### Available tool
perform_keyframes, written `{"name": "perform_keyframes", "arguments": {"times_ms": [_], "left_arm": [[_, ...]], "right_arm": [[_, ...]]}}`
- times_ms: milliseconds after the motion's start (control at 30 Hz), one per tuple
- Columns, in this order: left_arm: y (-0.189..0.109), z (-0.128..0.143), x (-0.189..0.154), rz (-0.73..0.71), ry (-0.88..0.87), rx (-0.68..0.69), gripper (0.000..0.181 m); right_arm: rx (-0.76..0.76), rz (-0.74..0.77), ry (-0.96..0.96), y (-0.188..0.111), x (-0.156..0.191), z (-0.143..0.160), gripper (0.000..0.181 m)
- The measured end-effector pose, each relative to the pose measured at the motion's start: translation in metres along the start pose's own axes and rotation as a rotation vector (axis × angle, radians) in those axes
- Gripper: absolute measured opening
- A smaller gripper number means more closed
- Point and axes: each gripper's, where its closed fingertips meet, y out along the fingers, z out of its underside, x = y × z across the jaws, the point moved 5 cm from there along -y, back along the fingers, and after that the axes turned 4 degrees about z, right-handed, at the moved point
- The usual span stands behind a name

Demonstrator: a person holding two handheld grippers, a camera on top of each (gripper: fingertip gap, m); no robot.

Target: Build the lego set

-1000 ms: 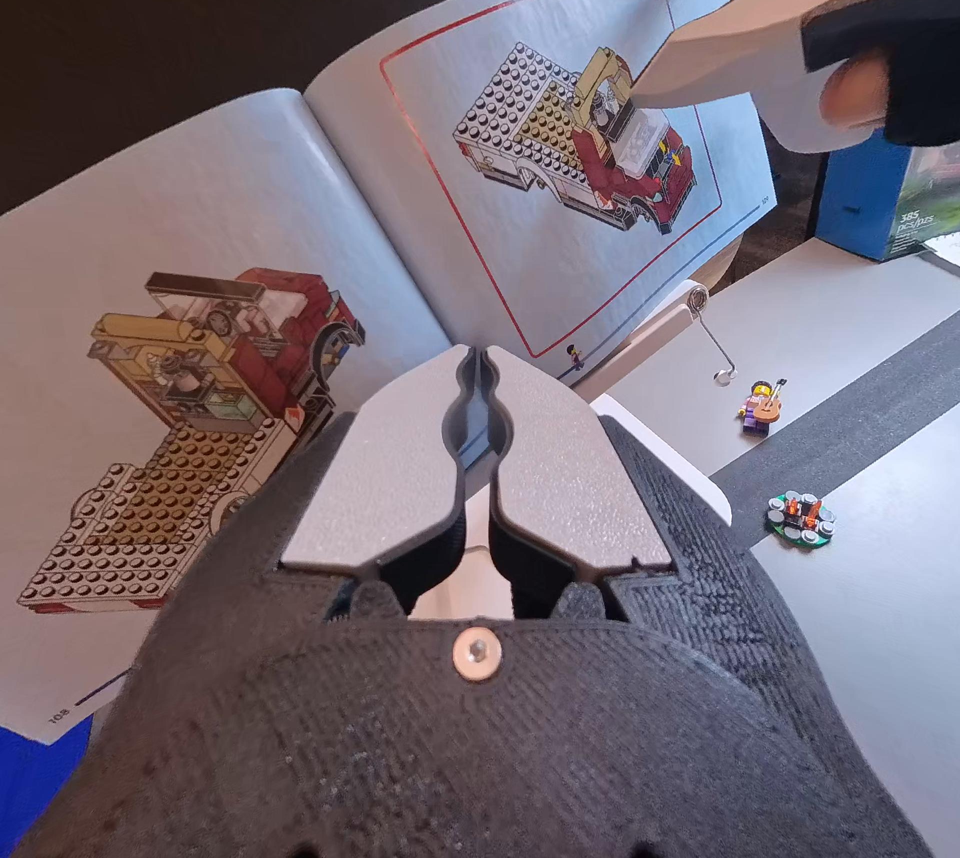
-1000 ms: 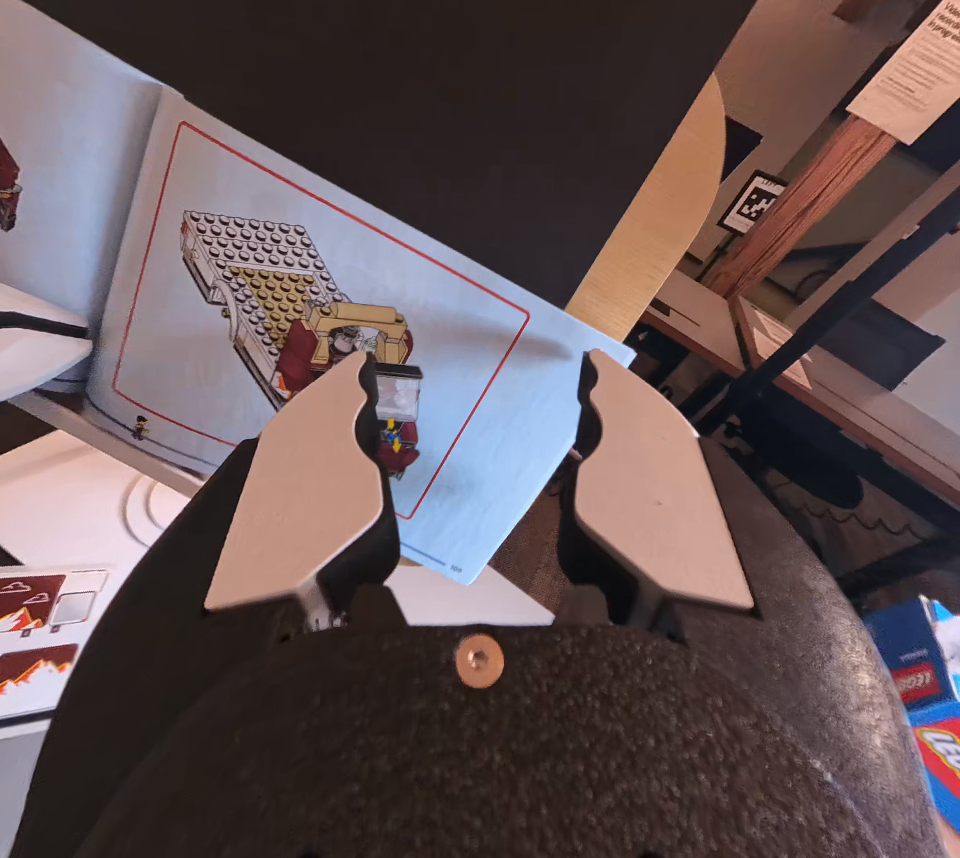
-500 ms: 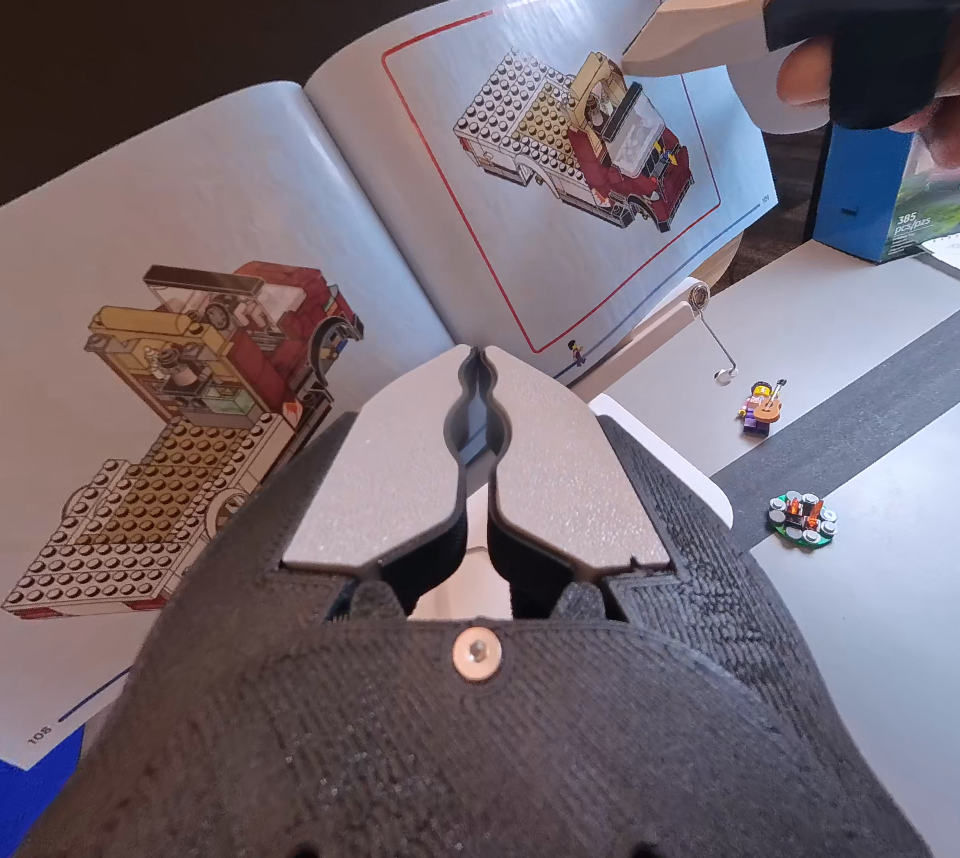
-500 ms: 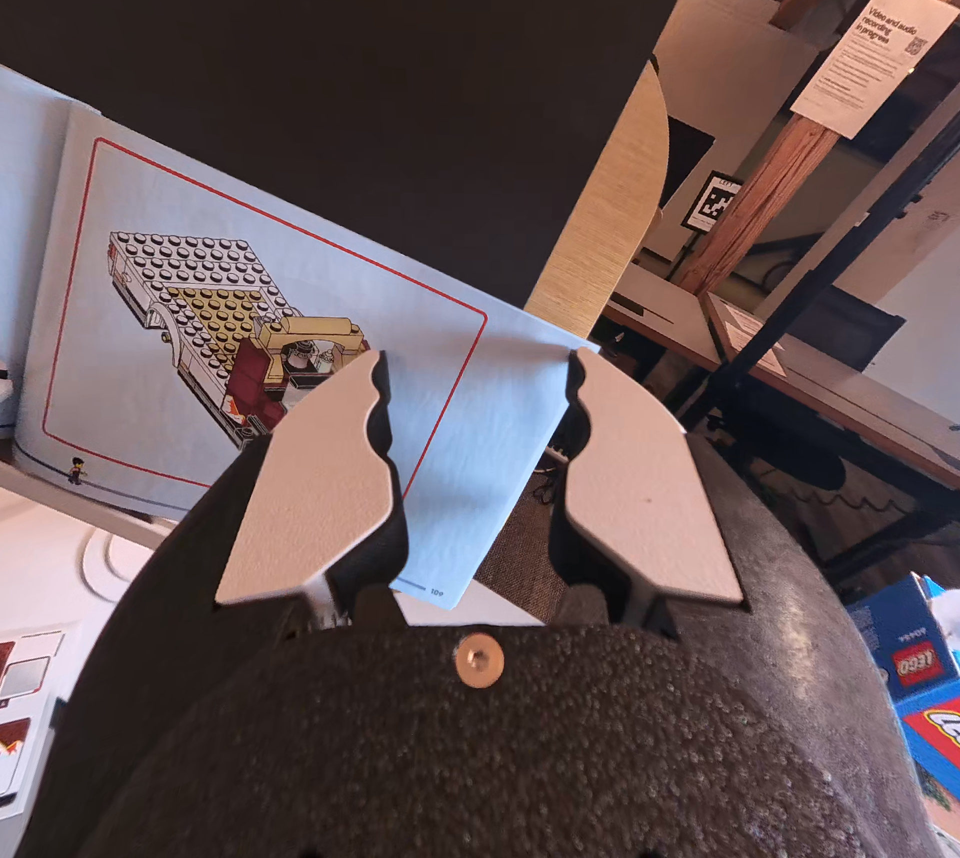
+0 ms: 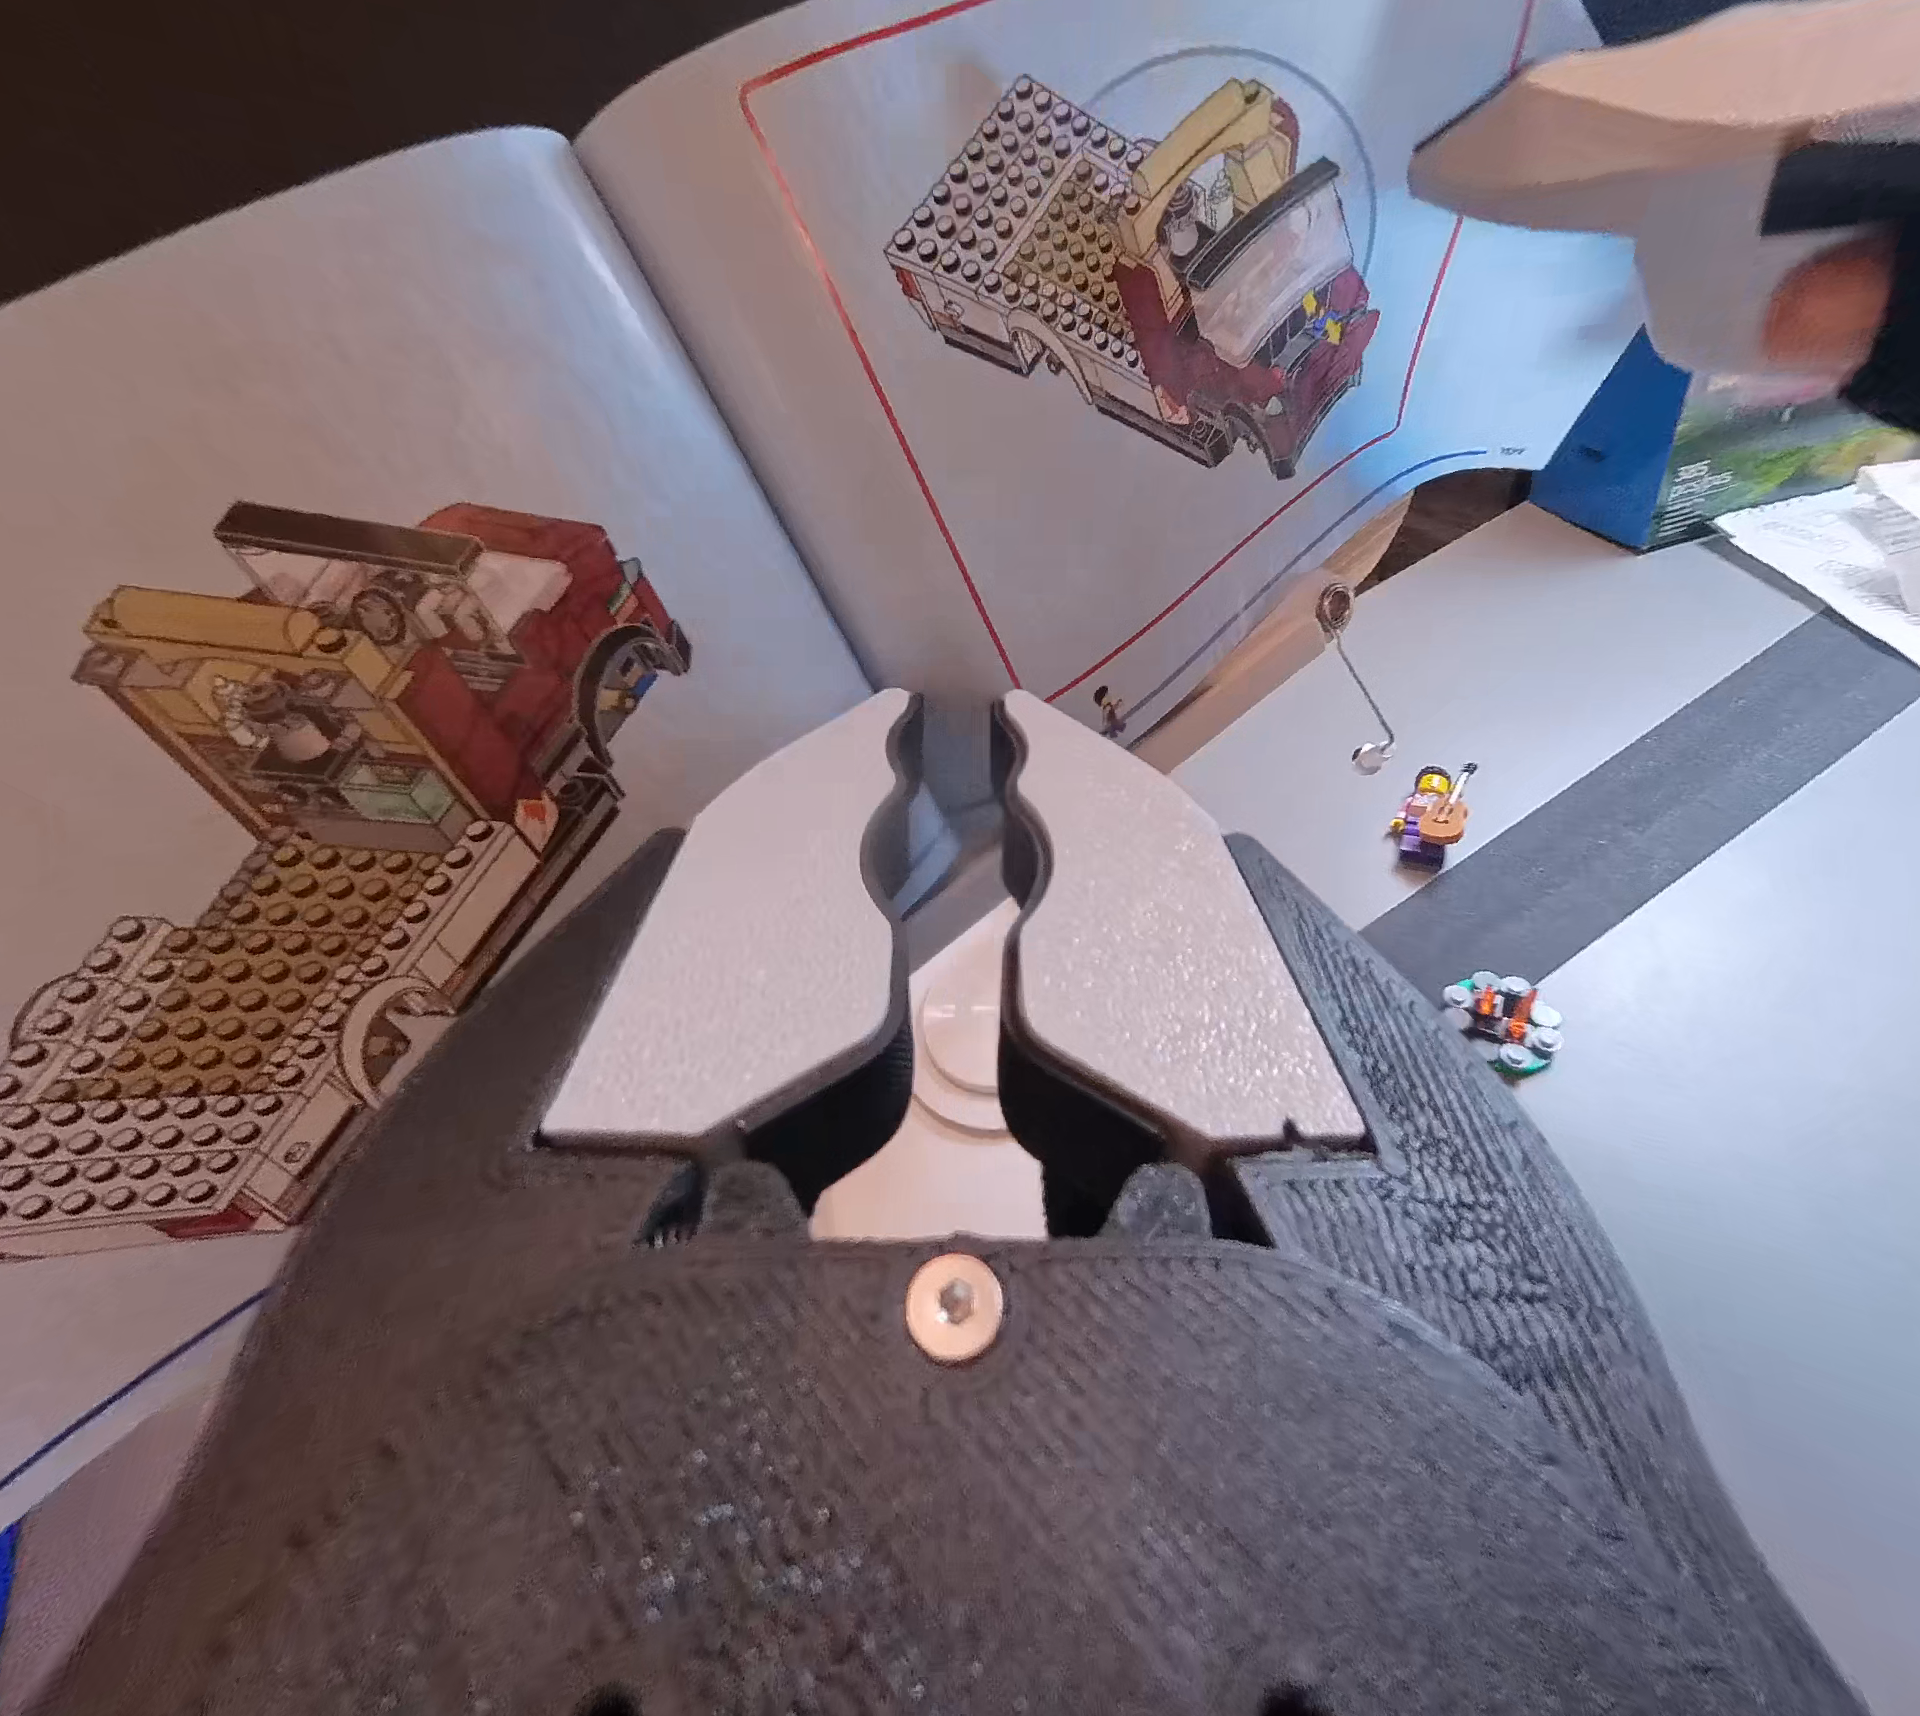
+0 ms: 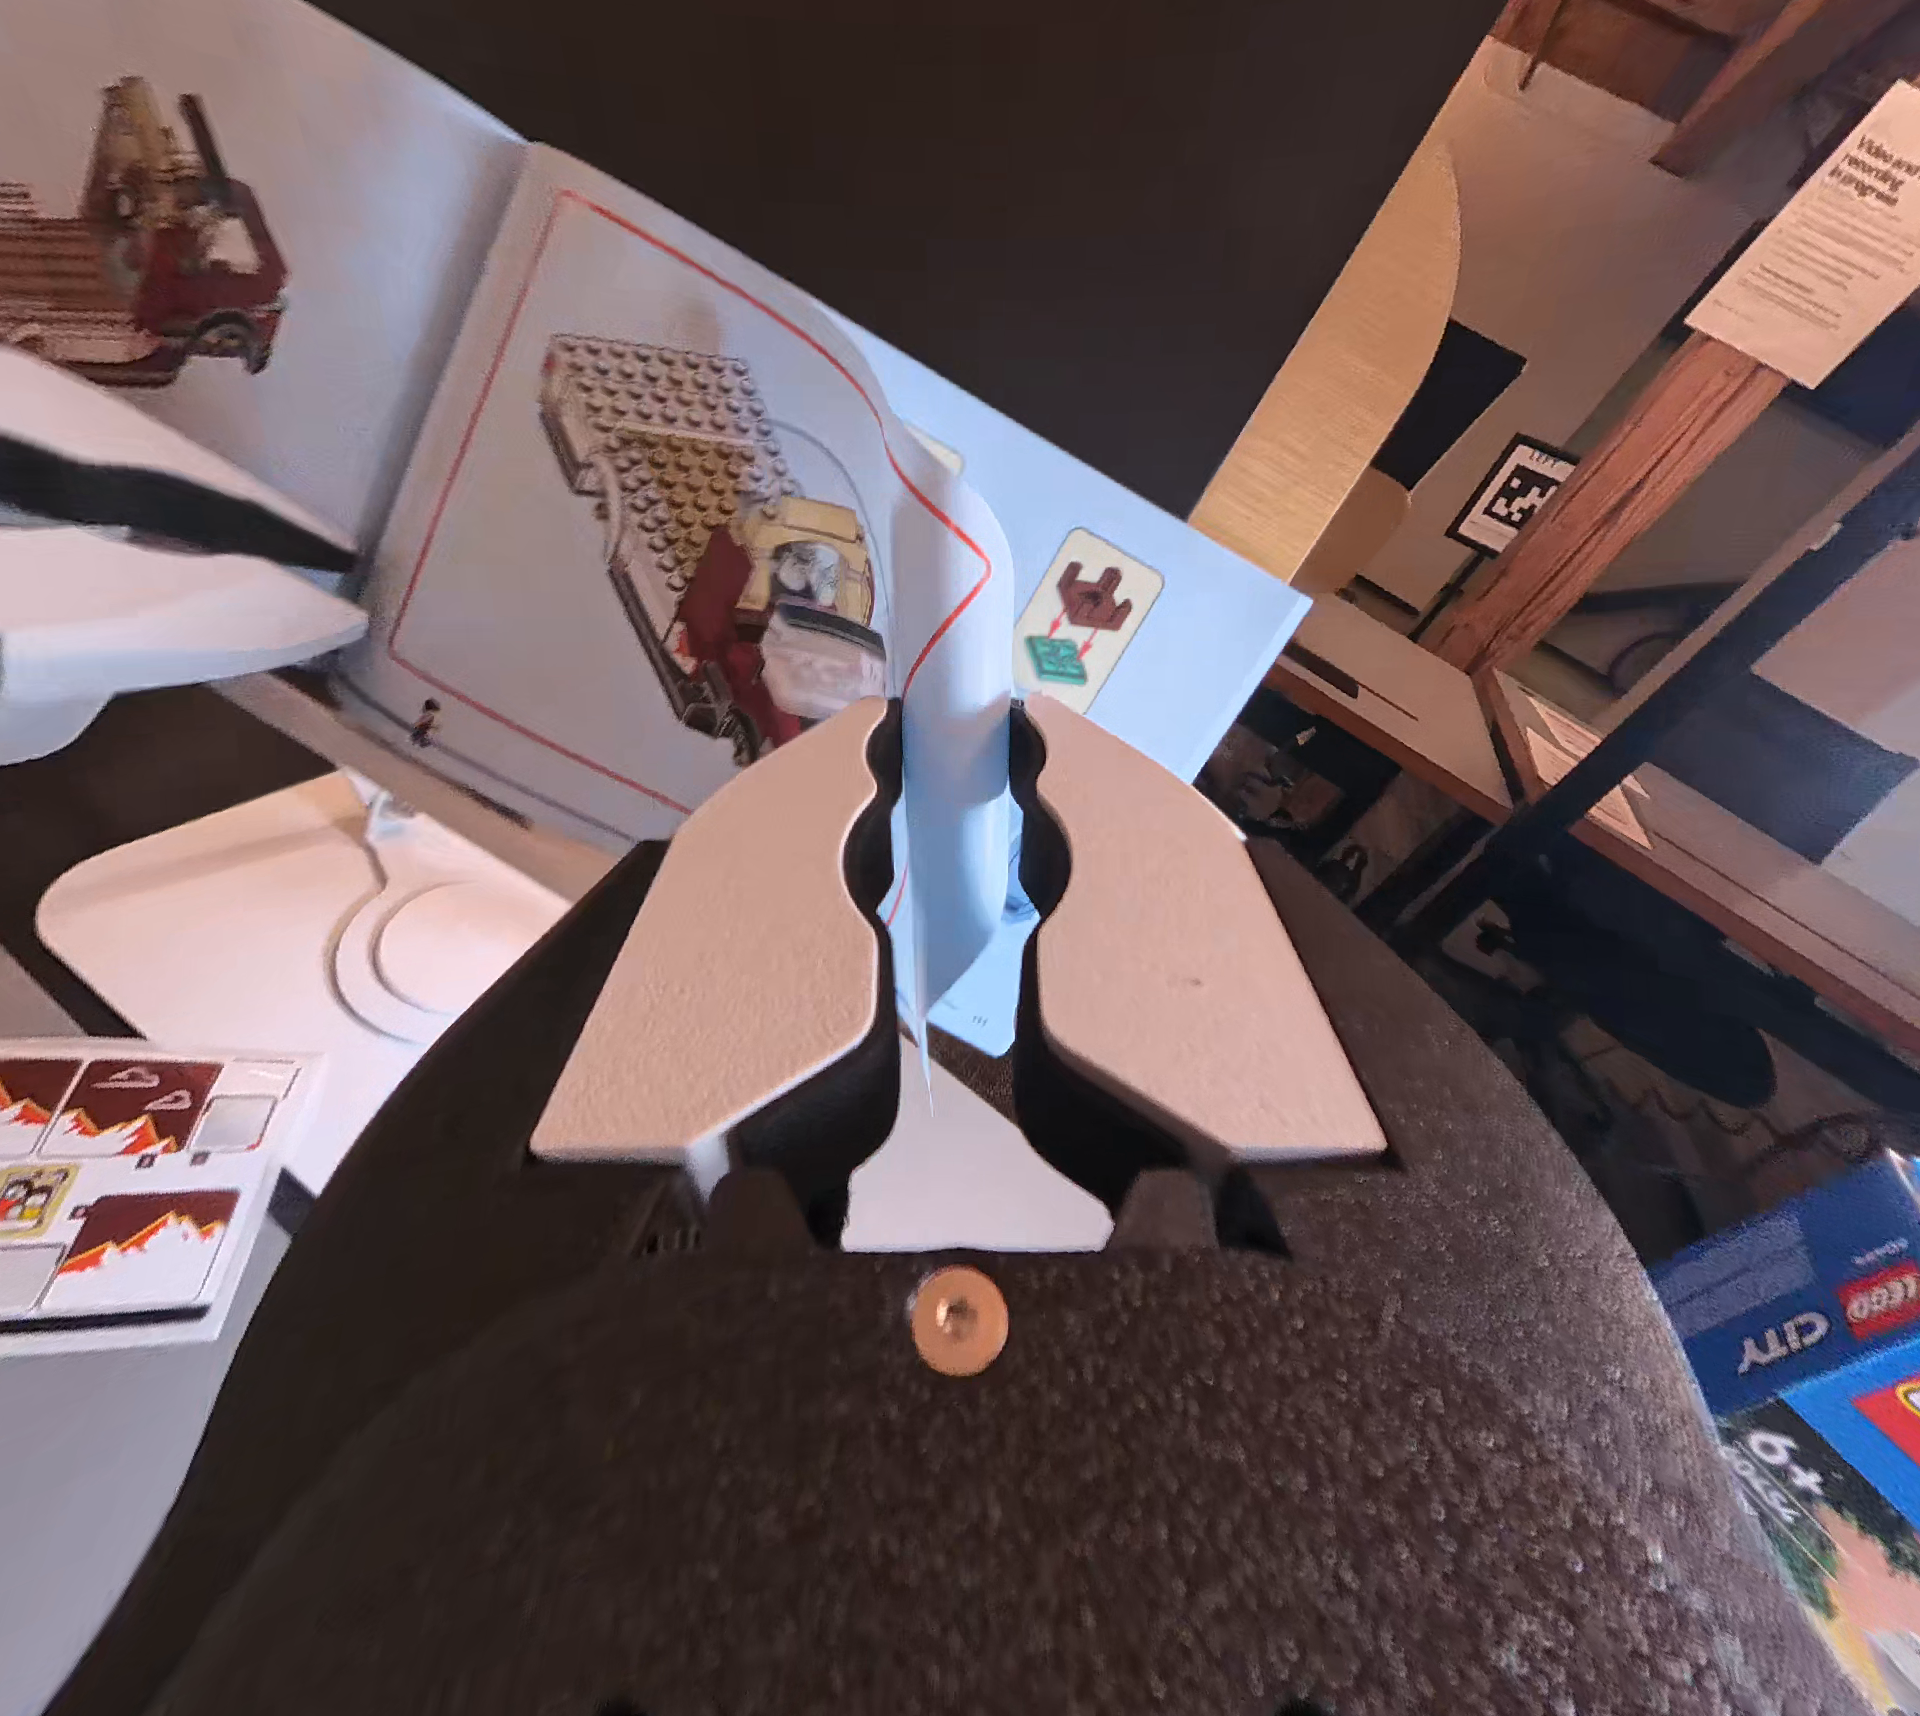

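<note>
The instruction booklet (image 5: 665,378) is standing open on a white stand (image 6: 208,897) just ahead of both claws, its matte pale-blue pages showing a dark red and tan truck with a studded flatbed. The right claw (image 6: 956,710) is pinching the outer edge of the right-hand page (image 6: 951,731), which is curling up between its flat grey fingers (image 6: 748,939) and uncovering another page behind it. The left claw (image 5: 956,710) is sitting nearly closed with a narrow gap between its wavy-edged tips and nothing in them, pointing at the booklet's lower spine.

To the right of the left claw, a small minifigure with a guitar (image 5: 1434,819) is lying on the grey desk (image 5: 1714,1147), and nearer still a round green campfire piece (image 5: 1507,1022) is resting beside a dark strip. A thin wire page clip (image 5: 1351,679) is hanging off the stand. To the left of the right claw, a glossy sticker sheet (image 6: 135,1178) is lying flat; blue set boxes (image 6: 1808,1354) are showing at its lower right.
</note>
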Motion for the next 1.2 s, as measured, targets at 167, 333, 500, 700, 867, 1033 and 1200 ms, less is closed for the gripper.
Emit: {"name": "perform_keyframes", "arguments": {"times_ms": [167,333,500,700,867,1033,1200], "left_arm": [[-0.012,-0.017,-0.01,0.086,-0.104,-0.086,0.025],[-0.023,-0.033,-0.039,0.342,-0.272,-0.141,0.032],[-0.027,-0.038,-0.057,0.497,-0.363,-0.155,0.037],[-0.036,-0.04,-0.071,0.522,-0.299,-0.17,0.043],[-0.053,-0.04,-0.067,0.393,-0.253,-0.221,0.036],[-0.068,-0.043,-0.046,0.206,-0.216,-0.242,0.009],[-0.08,-0.04,-0.021,0.117,-0.185,-0.23,0.0]], "right_arm": [[-0.051,-0.1,-0.031,-0.022,0.023,0.015,0.016],[-0.089,-0.205,-0.029,-0.034,0.045,0.019,0.011],[-0.117,-0.27,-0.068,-0.042,0.068,0.014,0.0],[-0.139,-0.293,-0.092,-0.047,0.084,0.004,0.0],[-0.181,-0.34,-0.118,-0.054,0.103,-0.008,0.001],[-0.209,-0.373,-0.112,-0.056,0.12,-0.021,0.002],[-0.235,-0.469,-0.077,-0.061,0.135,-0.032,0.009]]}}
